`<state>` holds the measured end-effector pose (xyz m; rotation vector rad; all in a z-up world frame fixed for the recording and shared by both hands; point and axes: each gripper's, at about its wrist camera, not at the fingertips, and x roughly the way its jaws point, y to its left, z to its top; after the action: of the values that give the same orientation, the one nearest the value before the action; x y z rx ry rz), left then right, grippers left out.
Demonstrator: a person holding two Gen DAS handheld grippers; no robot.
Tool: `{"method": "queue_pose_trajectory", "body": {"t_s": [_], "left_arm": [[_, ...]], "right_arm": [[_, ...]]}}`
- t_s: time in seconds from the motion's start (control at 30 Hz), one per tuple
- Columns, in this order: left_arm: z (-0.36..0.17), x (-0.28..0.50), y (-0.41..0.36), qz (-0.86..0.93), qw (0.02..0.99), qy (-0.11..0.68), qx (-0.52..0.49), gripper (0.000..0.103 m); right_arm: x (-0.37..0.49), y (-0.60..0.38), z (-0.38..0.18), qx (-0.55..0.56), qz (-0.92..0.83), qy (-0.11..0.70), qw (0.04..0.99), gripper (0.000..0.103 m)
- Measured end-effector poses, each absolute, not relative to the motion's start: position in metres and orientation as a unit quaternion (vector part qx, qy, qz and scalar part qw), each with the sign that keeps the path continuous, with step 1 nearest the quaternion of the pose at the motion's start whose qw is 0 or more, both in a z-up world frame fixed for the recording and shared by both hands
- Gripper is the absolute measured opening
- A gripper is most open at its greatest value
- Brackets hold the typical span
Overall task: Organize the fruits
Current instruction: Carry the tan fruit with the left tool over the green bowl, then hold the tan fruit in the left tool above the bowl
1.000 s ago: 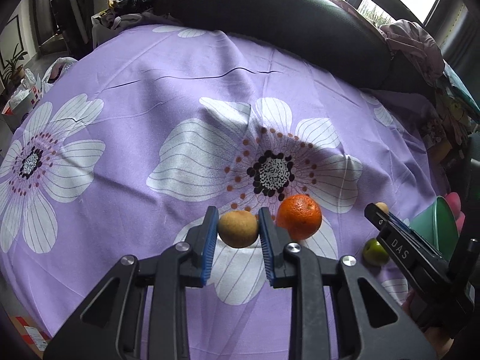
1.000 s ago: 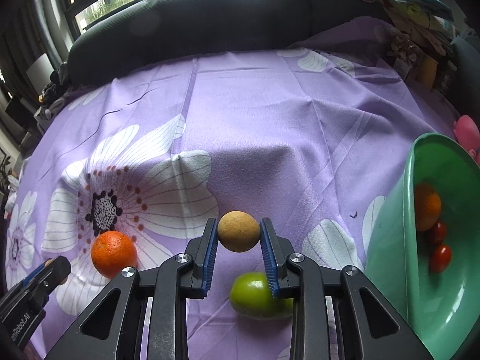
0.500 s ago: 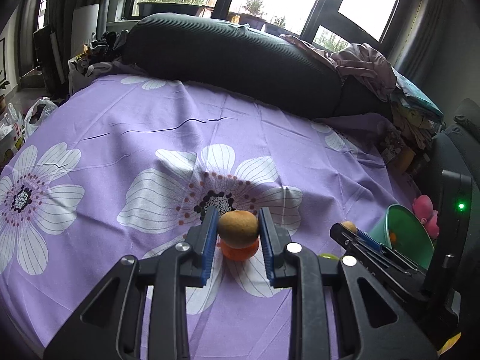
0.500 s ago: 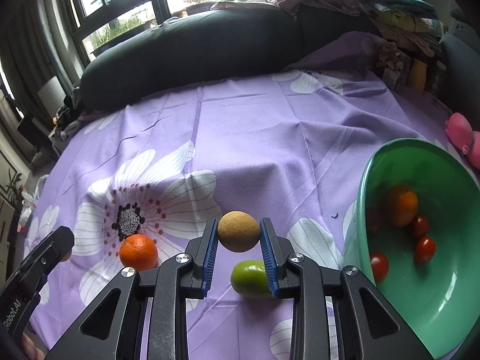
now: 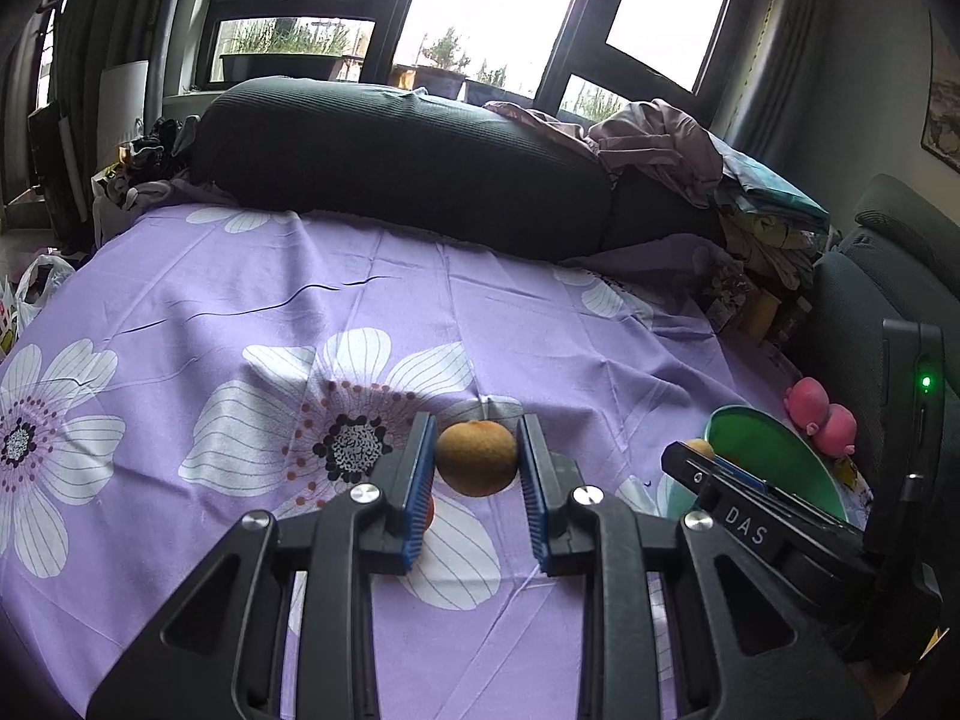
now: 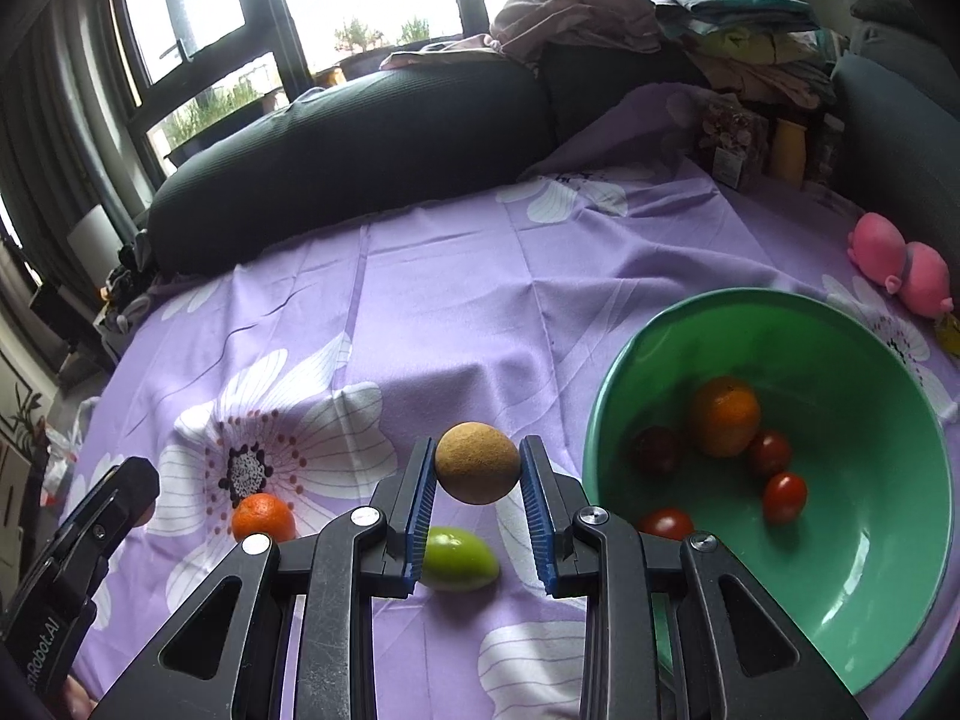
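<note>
My left gripper (image 5: pixel 477 461) is shut on a round tan fruit (image 5: pixel 477 457) and holds it above the purple flowered cloth (image 5: pixel 300 312). My right gripper (image 6: pixel 477 471) is shut on another tan round fruit (image 6: pixel 477 462), raised just left of the green bowl (image 6: pixel 606 396). The bowl holds an orange (image 6: pixel 725 417) and several small red tomatoes (image 6: pixel 785 497). On the cloth lie a loose orange (image 6: pixel 263 517) and a green fruit (image 6: pixel 459 551) below the right gripper. The bowl (image 5: pixel 774 450) also shows at right in the left wrist view, behind the right gripper's body.
A dark long cushion (image 5: pixel 396 162) lies along the far side of the cloth. A pink pig toy (image 6: pixel 903 267) sits beyond the bowl. Piled clothes (image 6: pixel 600 12) and small jars (image 6: pixel 786 150) stand at the back right.
Both grippers have risen with their tan fruits still held. The right one has moved closer to the green bowl, whose inside now shows more fully.
</note>
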<state>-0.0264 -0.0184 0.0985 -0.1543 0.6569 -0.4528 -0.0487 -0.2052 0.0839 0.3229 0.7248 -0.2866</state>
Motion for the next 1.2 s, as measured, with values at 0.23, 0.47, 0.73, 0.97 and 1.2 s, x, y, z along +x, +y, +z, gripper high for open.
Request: {"method": "queue_pose_trajectory", "body": {"t_s": [0.23,0.47,0.73,0.97,1.2], "left_arm": [[0.104,-0.037,-0.036,-0.251,0.915,0.304,-0.089,0.027],[0.112,-0.053,-0.064,-0.296,0.907,0.29,-0.081,0.027],[0.144,-0.065,-0.123,-0.388,0.885,0.255,-0.022,0.027],[0.119,-0.07,-0.165,-0.438,0.85,0.293,-0.019,0.027],[0.098,-0.077,-0.19,-0.462,0.826,0.322,0.002,0.027]], "right_arm": [[-0.073,-0.224,0.104,0.17,-0.175,0.308,0.92,0.03],[-0.099,-0.246,0.119,0.182,-0.222,0.27,0.919,0.03],[-0.138,-0.278,0.135,0.223,-0.273,0.206,0.913,0.03],[-0.159,-0.304,0.131,0.262,-0.335,0.191,0.885,0.03],[-0.161,-0.32,0.115,0.305,-0.346,0.212,0.862,0.031]]}}
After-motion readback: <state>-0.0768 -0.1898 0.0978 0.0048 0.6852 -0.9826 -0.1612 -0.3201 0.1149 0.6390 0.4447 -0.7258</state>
